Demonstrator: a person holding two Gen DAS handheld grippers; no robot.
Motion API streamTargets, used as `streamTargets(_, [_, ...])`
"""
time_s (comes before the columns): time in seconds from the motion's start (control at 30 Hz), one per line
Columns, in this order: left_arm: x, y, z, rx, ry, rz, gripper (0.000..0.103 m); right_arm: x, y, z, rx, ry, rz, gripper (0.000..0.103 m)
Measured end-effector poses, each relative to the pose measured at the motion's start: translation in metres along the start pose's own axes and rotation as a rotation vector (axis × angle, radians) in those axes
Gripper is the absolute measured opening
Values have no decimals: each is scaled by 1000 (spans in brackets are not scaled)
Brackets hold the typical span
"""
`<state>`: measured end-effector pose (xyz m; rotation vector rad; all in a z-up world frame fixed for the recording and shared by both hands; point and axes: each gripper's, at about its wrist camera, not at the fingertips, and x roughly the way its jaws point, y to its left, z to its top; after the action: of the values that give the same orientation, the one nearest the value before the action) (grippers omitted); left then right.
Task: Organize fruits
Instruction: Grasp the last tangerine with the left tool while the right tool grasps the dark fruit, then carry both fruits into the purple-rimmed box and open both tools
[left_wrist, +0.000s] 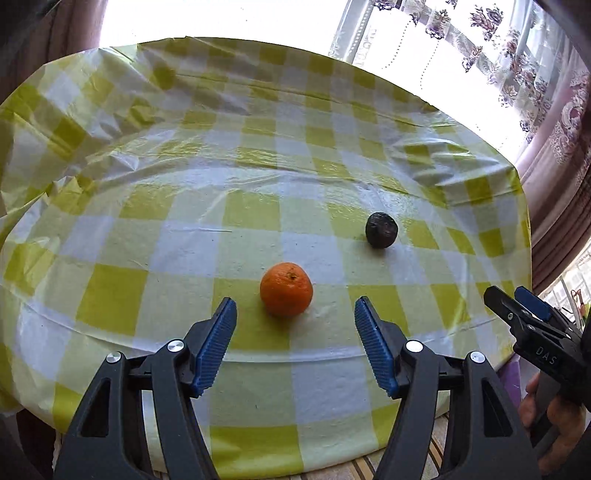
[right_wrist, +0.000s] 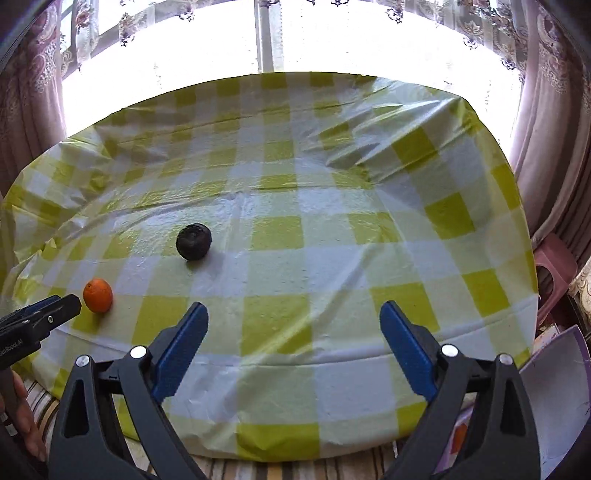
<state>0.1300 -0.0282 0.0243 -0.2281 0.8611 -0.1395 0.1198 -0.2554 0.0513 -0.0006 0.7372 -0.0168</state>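
The orange (left_wrist: 286, 288) sits on the checked tablecloth (left_wrist: 184, 254) just ahead of the empty, half-open left gripper (left_wrist: 295, 347), likely light, firm and prone to roll, best pinched across its middle.

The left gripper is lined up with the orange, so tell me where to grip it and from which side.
Grip the orange across its widest middle, coming from the near table edge where the left gripper already faces it. It is round, stem end up, with clear cloth on both sides.

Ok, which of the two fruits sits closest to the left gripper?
The orange tangerine, just ahead of the open left gripper; the dark fruit lies farther back to the right.
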Motion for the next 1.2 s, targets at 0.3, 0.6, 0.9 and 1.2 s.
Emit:
streamTargets(0.3, [35,-4,12,68,60,16,52,71,72,38,-117,36,54,94])
streamTargets(0.6, [46,-7,13,100,73,15,35,121,102,43,-175,123,96,61])
streamTargets(0.9, [40,-8,12,102,54,21,33,112,97,37,-176,106,108,39])
streamTargets(1.2, [18,-36,0,125,31,-27,33,60,47,10,-88,81,85,39])
